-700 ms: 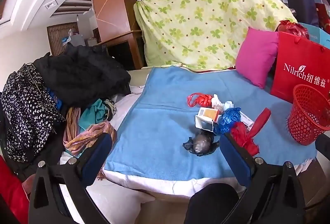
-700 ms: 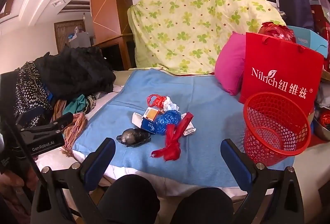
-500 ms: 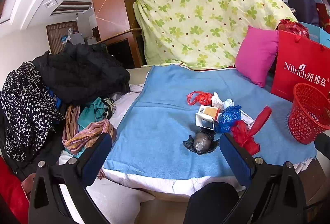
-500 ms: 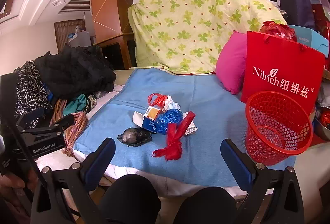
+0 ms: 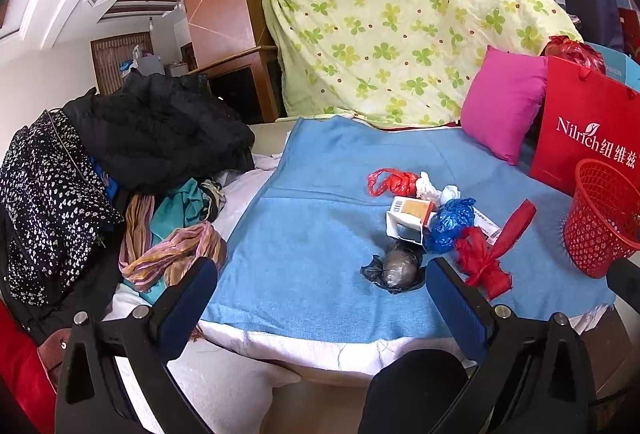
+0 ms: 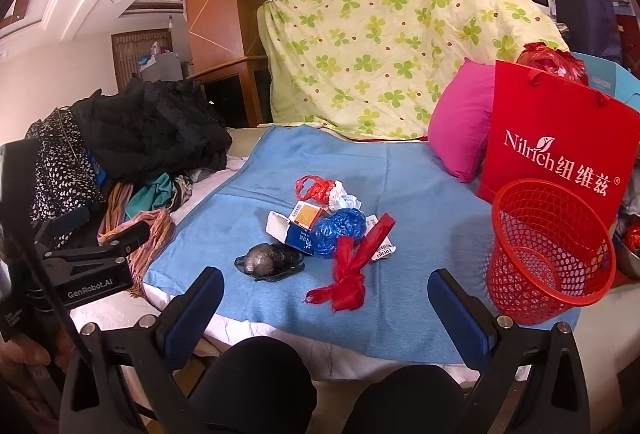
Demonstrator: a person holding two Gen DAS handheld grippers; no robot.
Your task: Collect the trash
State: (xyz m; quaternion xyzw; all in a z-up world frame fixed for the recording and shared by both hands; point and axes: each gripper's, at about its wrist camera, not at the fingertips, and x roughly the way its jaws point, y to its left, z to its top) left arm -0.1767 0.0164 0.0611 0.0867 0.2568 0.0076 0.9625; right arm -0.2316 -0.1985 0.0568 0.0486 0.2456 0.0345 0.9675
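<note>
A pile of trash lies on the blue blanket point(image 5: 320, 226): a black bag bundle point(image 5: 396, 268) point(image 6: 268, 260), a red knotted bag point(image 5: 484, 266) point(image 6: 352, 270), a blue bag point(image 5: 450, 220) point(image 6: 340, 228), a small carton point(image 5: 408, 216) point(image 6: 298, 224), another red bag point(image 5: 390, 182) point(image 6: 314, 188) and white paper point(image 6: 342, 196). A red mesh basket point(image 6: 548, 250) point(image 5: 604, 218) stands at the right. My left gripper point(image 5: 320, 298) and right gripper point(image 6: 324, 302) are open and empty, short of the pile.
A heap of clothes point(image 5: 132, 170) lies at the left. A pink cushion point(image 5: 504, 102) and a red paper bag point(image 6: 560, 138) stand at the right. A green-patterned sheet point(image 5: 400, 26) hangs behind. The left gripper's body point(image 6: 80, 266) shows in the right wrist view.
Both grippers have crept slightly forward towards the trash pile. Both stay open. Nothing on the blanket has moved.
</note>
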